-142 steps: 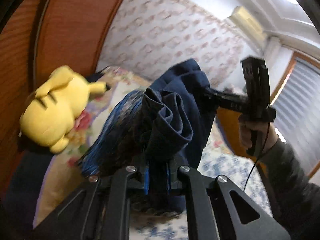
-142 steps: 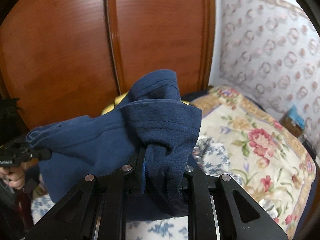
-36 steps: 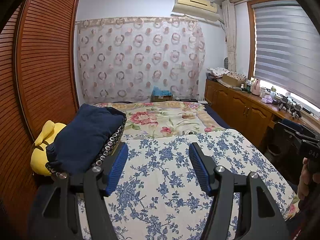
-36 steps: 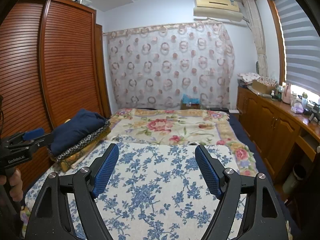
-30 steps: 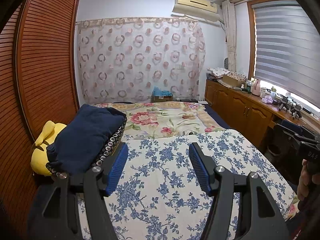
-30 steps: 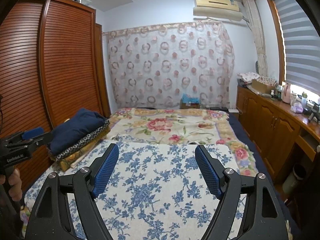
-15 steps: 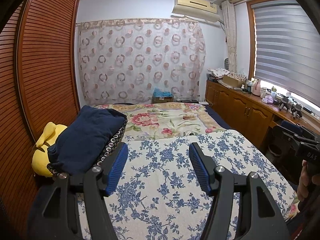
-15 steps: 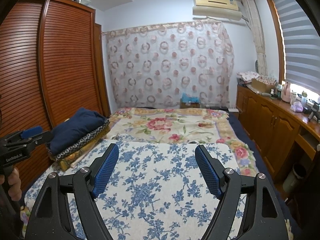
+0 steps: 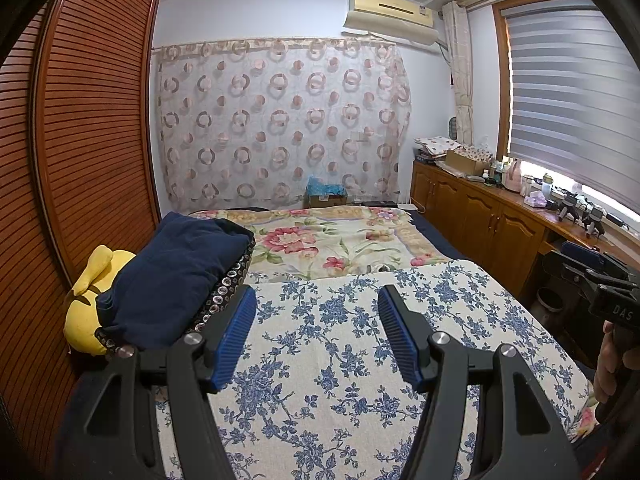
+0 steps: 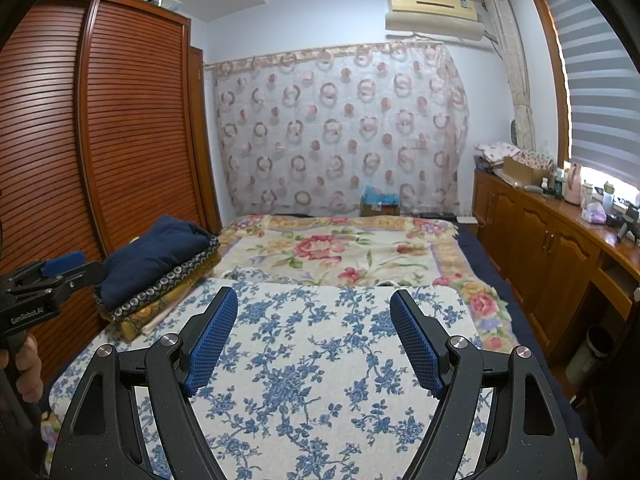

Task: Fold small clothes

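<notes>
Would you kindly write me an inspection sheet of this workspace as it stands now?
Surface: bed under a blue-flowered cover, rose-patterned blanket beyond.
Job's things: folded navy garment tops a stack of folded cloths at the bed's left edge.
Clutter: yellow plush toy beside the stack; bottles and boxes on the sideboard.
Grippers: left hand-held gripper and right hand-held gripper open, holding nothing.
Cables: nothing seen.
Surroundings: louvred wardrobe, ring-patterned curtain, air conditioner, window blind.
</notes>
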The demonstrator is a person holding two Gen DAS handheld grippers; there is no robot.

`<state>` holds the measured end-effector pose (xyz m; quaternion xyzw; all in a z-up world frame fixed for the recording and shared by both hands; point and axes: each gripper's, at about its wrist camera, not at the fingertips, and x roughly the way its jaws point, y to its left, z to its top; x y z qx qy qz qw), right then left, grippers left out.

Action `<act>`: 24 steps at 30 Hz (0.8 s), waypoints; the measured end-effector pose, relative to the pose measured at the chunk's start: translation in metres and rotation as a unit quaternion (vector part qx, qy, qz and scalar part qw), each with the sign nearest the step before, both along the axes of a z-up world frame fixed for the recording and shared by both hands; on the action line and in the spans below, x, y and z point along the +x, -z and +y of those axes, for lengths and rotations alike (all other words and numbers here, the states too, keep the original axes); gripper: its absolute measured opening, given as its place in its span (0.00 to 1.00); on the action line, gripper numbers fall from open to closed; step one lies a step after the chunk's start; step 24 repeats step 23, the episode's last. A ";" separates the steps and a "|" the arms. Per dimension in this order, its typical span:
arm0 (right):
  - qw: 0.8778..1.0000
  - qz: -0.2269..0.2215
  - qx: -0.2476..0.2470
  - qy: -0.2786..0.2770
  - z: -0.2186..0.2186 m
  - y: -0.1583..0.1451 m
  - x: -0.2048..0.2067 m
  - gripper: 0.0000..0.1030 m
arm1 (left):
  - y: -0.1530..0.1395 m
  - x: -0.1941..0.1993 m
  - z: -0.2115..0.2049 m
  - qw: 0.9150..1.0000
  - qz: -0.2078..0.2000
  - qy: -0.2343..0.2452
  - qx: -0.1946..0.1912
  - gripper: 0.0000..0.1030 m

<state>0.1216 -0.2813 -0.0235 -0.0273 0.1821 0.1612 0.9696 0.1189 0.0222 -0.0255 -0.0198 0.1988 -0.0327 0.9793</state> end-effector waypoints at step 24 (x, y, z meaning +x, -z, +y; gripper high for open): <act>1.000 -0.002 0.002 0.003 -0.001 0.001 0.001 0.78 | -0.004 0.000 0.001 1.000 -0.002 0.000 -0.001 0.62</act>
